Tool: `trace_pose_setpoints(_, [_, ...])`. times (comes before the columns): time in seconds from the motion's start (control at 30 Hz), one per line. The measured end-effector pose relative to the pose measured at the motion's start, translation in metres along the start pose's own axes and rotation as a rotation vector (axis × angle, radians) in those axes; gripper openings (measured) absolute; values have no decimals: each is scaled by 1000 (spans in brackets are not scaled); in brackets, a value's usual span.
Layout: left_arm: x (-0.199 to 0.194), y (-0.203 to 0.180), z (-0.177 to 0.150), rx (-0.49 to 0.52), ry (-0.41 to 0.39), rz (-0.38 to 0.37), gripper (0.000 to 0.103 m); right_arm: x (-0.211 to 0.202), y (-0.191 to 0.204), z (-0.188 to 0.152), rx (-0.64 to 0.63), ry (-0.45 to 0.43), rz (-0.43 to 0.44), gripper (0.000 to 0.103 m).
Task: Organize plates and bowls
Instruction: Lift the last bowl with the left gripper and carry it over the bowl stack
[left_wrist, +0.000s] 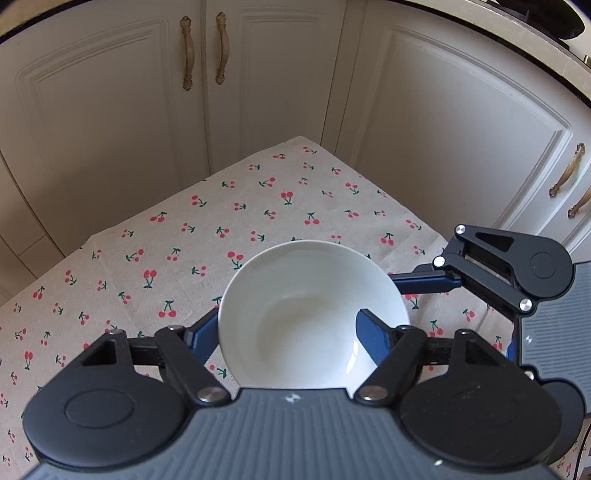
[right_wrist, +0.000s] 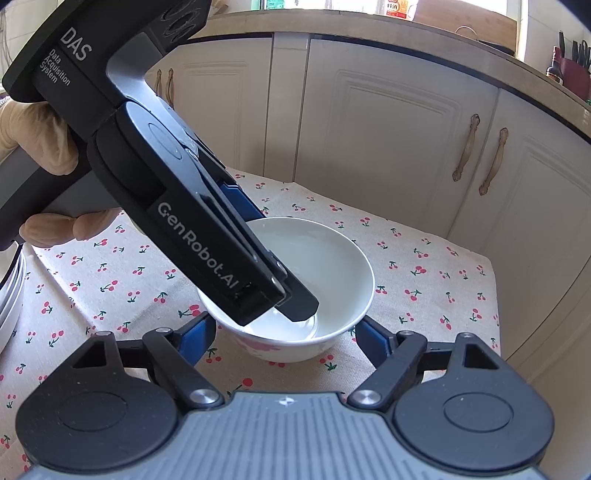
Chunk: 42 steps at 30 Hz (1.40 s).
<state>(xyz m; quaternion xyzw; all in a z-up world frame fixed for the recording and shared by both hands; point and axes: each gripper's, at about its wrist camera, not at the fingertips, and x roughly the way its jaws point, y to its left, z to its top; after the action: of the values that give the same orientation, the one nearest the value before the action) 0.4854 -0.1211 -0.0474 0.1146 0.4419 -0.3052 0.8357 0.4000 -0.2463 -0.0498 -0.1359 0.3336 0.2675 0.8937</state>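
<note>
A white bowl with a pink flower print on its outside stands on the cherry-print tablecloth. My left gripper comes down on it from the left. One of its fingers lies against the outer left wall and the other reaches inside, close to the bottom. My right gripper straddles the bowl's near side, a blue pad against the outer wall on each side. In the left wrist view one of its fingers touches the bowl's right wall, and the other is hidden.
A stack of white plates shows at the left edge of the table. Cream cabinet doors stand close behind the table's far edge. A gloved hand holds the left gripper. Bottles and utensils sit on the counter.
</note>
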Motion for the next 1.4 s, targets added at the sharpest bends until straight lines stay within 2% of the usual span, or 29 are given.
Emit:
trace_pose_setpoints(0.5, [-22, -15, -9, 13, -7, -9, 76, -23, 11, 2, -15, 28, -3, 86])
trace_pose_setpoints(0.7, [-46, -33, -17, 30, -15, -11, 76, -47, 24, 2, -23, 50, -18, 86])
trace_pose_setpoints(1.4, [-126, -93, -63, 78, -48, -1, 76, -141, 82, -13, 14, 0, -17, 86])
